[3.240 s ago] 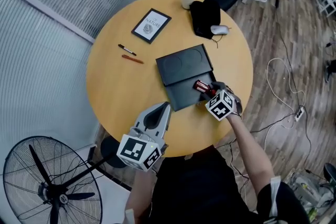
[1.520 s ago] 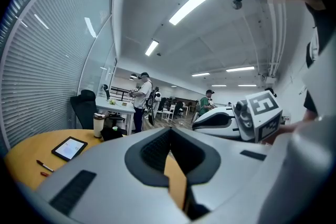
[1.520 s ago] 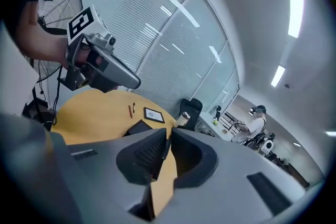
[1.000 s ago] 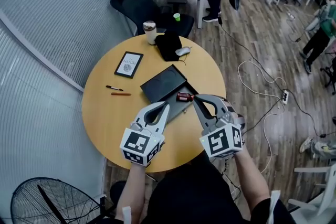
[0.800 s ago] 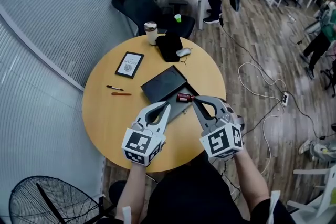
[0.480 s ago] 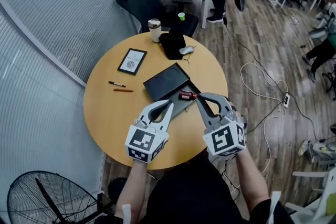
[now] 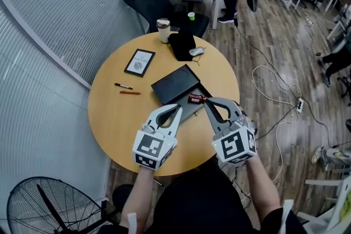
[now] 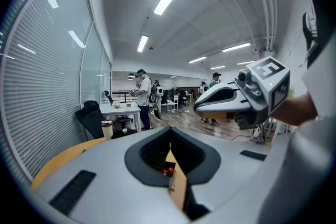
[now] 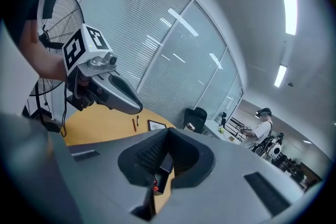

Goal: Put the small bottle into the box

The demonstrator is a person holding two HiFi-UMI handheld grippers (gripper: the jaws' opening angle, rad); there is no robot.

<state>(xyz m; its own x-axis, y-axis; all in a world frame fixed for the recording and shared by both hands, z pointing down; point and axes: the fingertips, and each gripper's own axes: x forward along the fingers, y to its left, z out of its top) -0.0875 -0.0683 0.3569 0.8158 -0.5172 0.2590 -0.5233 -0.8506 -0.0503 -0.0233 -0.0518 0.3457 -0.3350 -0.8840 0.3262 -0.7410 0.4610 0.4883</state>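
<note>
status: placing looks done | small bottle (image 7: 196, 98) seems to lie inside the open box (image 7: 174, 83); your left claw (image 7: 177, 109) and right claw (image 7: 207, 102) are both pinched closed, empty | left: perhaps closing the lid

The person holds both grippers side by side over the near edge of the round worktop (image 7: 115, 112), each tilted a little downward and pointing away from the body. The left gripper (image 7: 177, 109) has its jaws closed tip to tip. So does the right gripper (image 7: 207, 102). Both forearms reach in from beneath, with the marker cubes nearest the body.
</note>
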